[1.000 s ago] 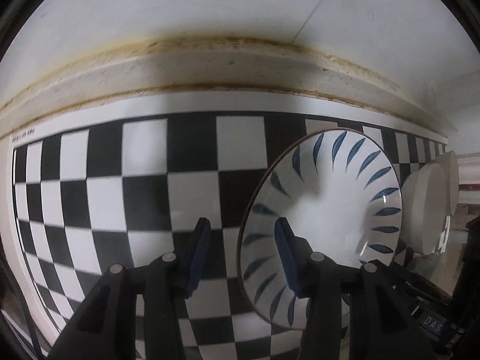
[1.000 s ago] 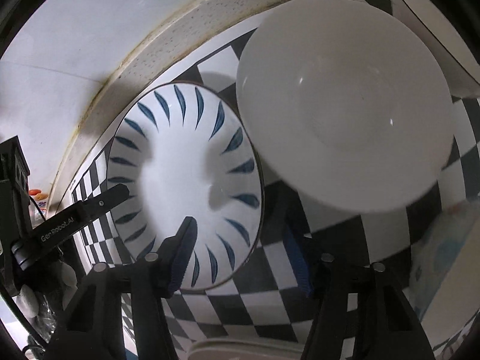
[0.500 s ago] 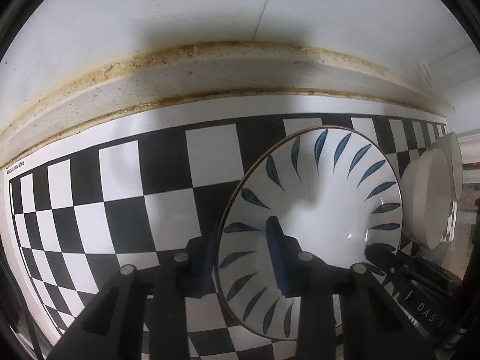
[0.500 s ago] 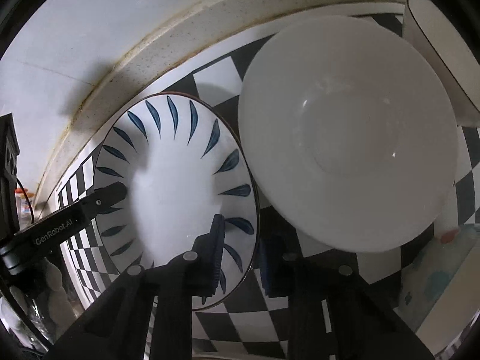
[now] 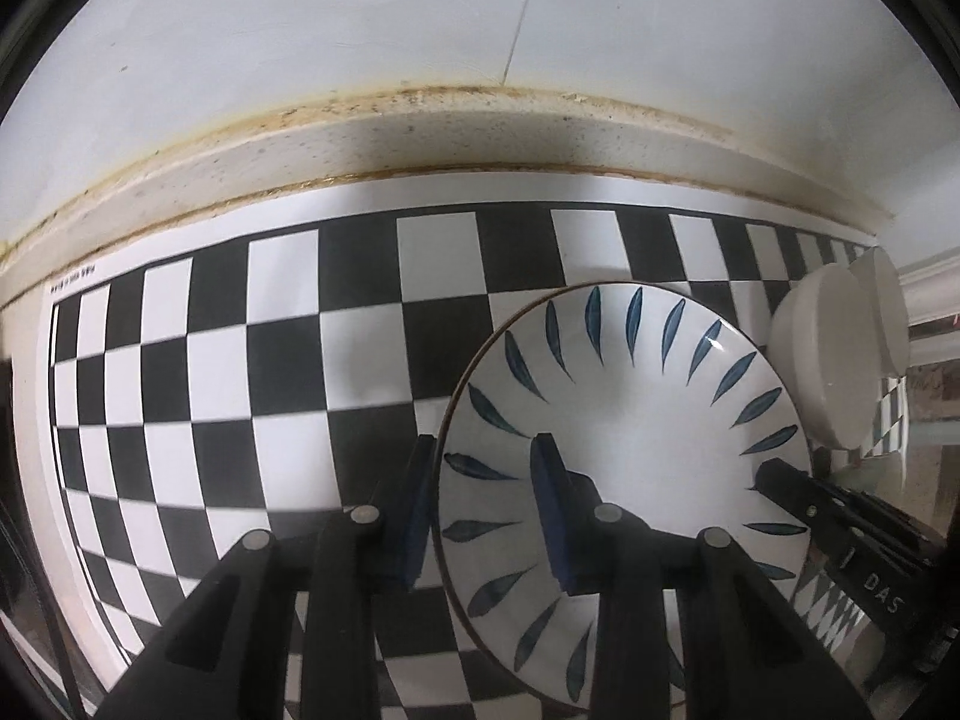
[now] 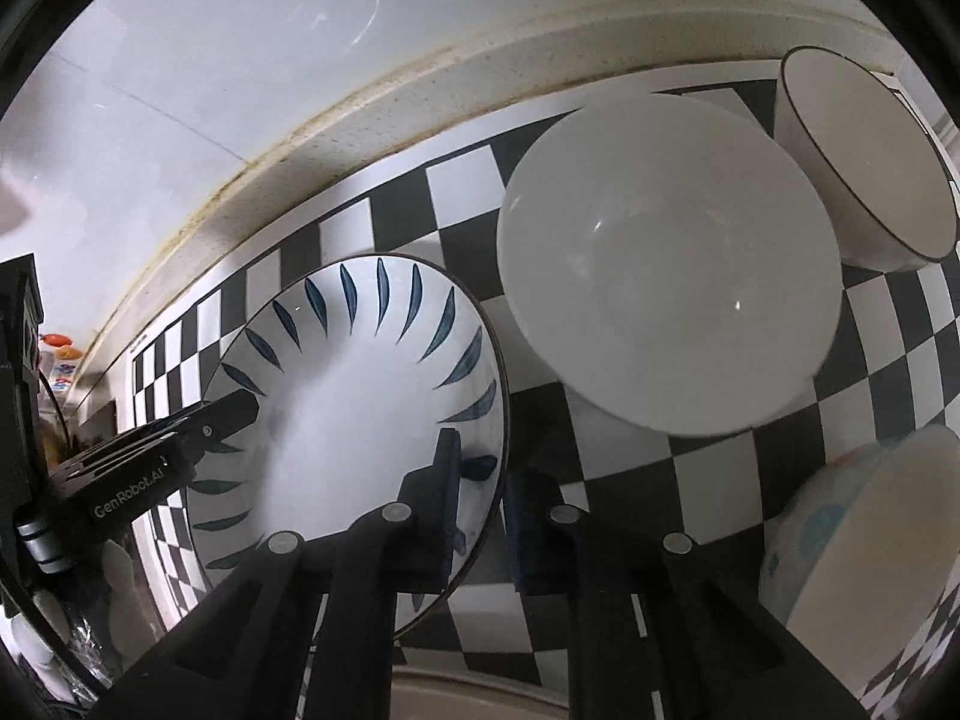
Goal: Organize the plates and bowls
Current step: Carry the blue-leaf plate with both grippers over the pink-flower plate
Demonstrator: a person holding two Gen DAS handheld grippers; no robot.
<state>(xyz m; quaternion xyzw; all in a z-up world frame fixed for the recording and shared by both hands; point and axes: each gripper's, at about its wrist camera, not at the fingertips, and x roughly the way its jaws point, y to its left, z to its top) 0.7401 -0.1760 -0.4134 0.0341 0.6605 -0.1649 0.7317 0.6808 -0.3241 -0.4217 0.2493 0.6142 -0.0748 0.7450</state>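
Note:
A white plate with blue leaf marks [image 5: 636, 438] is held over the checkered mat [image 5: 240, 360]. My left gripper [image 5: 486, 504] is shut on its left rim, one finger under it and one on top. My right gripper [image 6: 483, 495] is shut on the same plate [image 6: 360, 396] at its right rim. The plate hangs tilted between the two grippers. A plain white bowl [image 6: 666, 264] sits just right of the plate, and a dark-rimmed white bowl [image 6: 864, 156] stands behind it. Both bowls show side-on in the left wrist view [image 5: 825, 360].
A bowl with pale blue marks [image 6: 864, 546] stands at the right front. The speckled counter ledge [image 5: 420, 144] and white wall run along the back of the mat. A pale rim [image 6: 468, 690] shows under the right gripper. Clutter lies at the far left [image 6: 54, 360].
Both grippers have closed on the leaf plate's opposite rims. The plate has shifted a little with both grippers.

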